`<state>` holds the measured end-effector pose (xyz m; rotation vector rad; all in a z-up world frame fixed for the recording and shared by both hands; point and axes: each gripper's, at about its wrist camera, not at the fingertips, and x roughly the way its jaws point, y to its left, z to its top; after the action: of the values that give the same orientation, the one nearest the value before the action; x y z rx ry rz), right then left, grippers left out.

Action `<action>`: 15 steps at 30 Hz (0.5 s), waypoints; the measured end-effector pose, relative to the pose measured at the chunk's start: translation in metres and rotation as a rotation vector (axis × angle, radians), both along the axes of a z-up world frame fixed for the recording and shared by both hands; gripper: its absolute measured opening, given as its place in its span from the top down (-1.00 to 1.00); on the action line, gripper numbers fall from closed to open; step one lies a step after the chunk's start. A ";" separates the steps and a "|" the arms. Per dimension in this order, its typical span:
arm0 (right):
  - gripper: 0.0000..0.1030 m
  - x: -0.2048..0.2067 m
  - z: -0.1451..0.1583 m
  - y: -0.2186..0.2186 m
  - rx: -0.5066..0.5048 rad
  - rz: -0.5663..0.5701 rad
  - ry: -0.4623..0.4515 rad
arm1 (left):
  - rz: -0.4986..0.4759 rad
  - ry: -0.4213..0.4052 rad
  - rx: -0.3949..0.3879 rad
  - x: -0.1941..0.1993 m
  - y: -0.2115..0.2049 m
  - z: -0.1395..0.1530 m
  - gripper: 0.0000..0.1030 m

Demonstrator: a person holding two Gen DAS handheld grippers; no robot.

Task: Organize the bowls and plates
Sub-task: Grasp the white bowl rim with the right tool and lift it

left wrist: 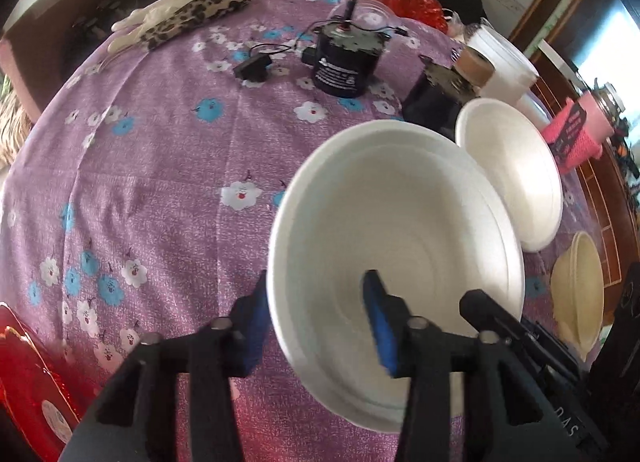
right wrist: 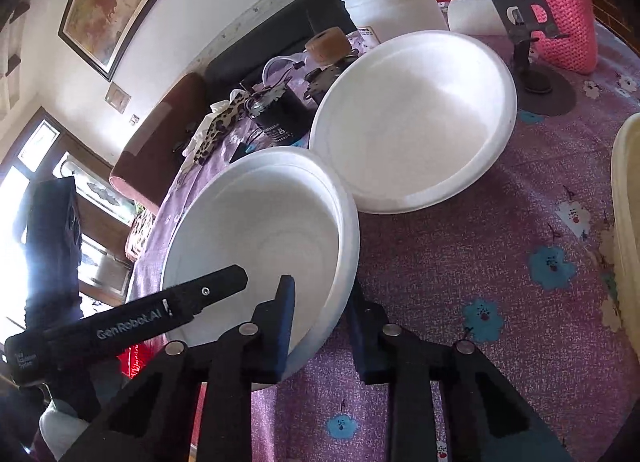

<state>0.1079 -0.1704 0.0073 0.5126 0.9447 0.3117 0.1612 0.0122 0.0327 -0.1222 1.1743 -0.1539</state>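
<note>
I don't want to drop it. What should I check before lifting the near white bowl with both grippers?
1. Left gripper straddles the near bowl rim: ok.
2. Left fingers pressing that rim: cannot tell.
3. Right gripper closed on the rim: ok.
4. Near bowl empty: ok.
5. Far bowl upright and empty, ready for stacking: ok.

On the tabletop point(left wrist: 160, 182) a large bowl point(left wrist: 400, 246) stood nearest, with a second bowl point(left wrist: 508, 174) just beside it to the right and farther back. Behind them stood a cylindrical can point(left wrist: 344, 62), a tape roll point(left wrist: 474, 66) and a tub point(right wrist: 394, 4). A third bowl point(left wrist: 578, 294) lay at the far right.
</note>
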 end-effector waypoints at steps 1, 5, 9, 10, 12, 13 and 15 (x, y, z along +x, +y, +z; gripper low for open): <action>0.47 0.000 0.001 0.001 -0.004 0.002 -0.001 | -0.016 -0.007 0.009 -0.002 -0.002 0.002 0.41; 0.48 -0.002 0.003 0.005 -0.035 0.012 -0.007 | -0.060 -0.057 0.076 -0.012 -0.006 0.012 0.55; 0.49 -0.003 0.006 0.009 -0.044 0.038 -0.017 | -0.070 -0.085 0.110 -0.023 -0.003 0.019 0.56; 0.49 -0.003 0.007 0.012 -0.053 0.044 -0.022 | -0.070 -0.092 0.122 -0.027 -0.003 0.021 0.56; 0.49 -0.004 0.010 0.017 -0.083 0.057 -0.038 | -0.061 -0.108 0.143 -0.034 -0.003 0.023 0.55; 0.49 -0.005 0.013 0.020 -0.101 0.065 -0.050 | -0.057 -0.115 0.147 -0.040 -0.003 0.025 0.55; 0.49 -0.008 0.019 0.025 -0.135 0.078 -0.072 | -0.044 -0.144 0.161 -0.053 -0.003 0.029 0.55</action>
<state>0.0995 -0.1453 0.0263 0.3395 0.9096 0.3318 0.1081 0.0090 0.0614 0.0554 1.0419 -0.1042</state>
